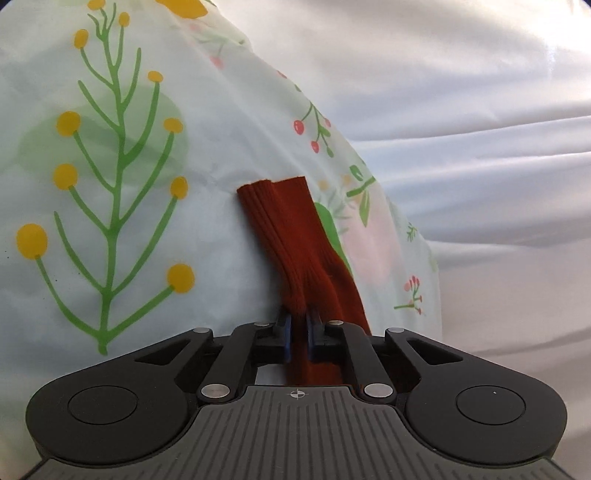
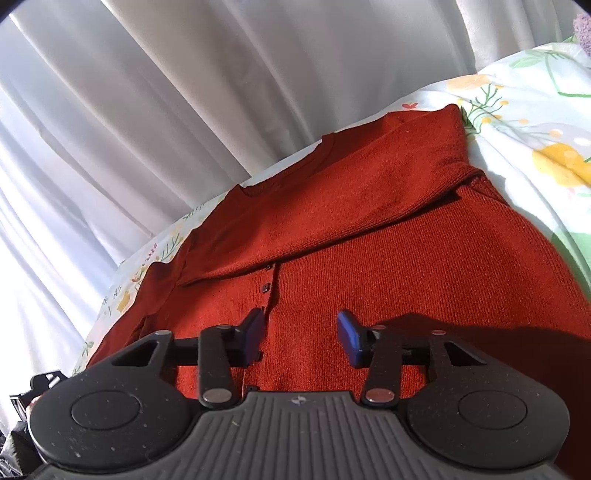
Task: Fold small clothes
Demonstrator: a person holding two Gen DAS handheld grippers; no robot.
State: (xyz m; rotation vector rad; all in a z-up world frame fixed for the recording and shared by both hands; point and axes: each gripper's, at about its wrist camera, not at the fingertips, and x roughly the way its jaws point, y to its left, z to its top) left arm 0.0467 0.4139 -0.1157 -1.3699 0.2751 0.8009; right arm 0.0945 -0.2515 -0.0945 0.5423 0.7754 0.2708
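Note:
A rust-red knit cardigan [image 2: 369,236] lies flat on the floral cloth, one sleeve [image 2: 332,206] folded across its chest and small dark buttons down the front. My right gripper [image 2: 301,332] is open and empty, hovering just above the cardigan's lower front by the button placket. In the left wrist view my left gripper [image 1: 298,325] is shut on the other red sleeve [image 1: 291,240]. Its ribbed cuff end lies ahead of the jaws on the cloth.
A pale floral tablecloth [image 1: 110,184] with yellow and green plants covers the surface; its edge [image 1: 424,236] drops off to the right in the left wrist view. White curtains [image 2: 147,110] hang behind. A purple fuzzy item [image 2: 583,29] shows at the far right corner.

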